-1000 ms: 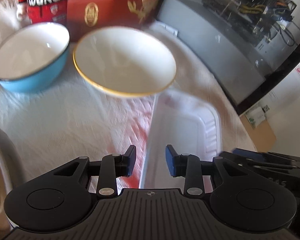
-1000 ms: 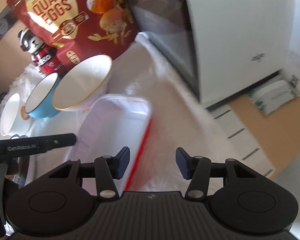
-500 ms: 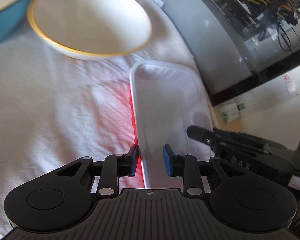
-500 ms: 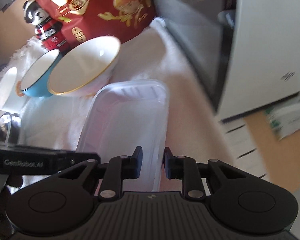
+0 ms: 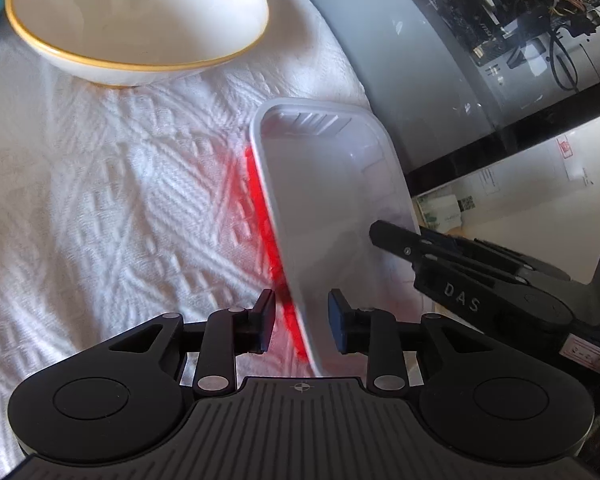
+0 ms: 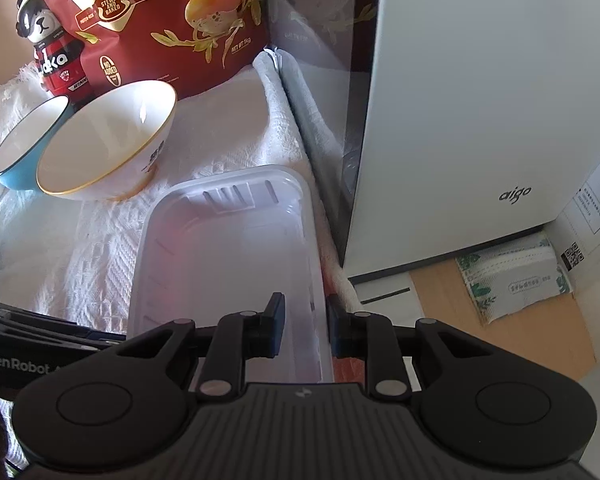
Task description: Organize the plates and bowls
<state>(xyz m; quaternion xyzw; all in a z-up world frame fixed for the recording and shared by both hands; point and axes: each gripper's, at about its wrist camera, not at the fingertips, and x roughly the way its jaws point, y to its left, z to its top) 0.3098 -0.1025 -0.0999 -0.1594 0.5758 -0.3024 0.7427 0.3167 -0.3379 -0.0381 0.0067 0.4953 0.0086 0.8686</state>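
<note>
On the white cloth [image 6: 80, 248], a blue bowl [image 6: 18, 156] stands leftmost, touching a gold-rimmed bowl [image 6: 100, 152]. Just right lies a clear tray [image 6: 220, 248]. The left gripper [image 5: 302, 320] straddles the tray's left rim; its jaws have just been widening a little, pads not pressing. The right gripper [image 6: 304, 326] is clamped on the tray's right rim. Further right stands a white case [image 6: 480, 100].
</note>
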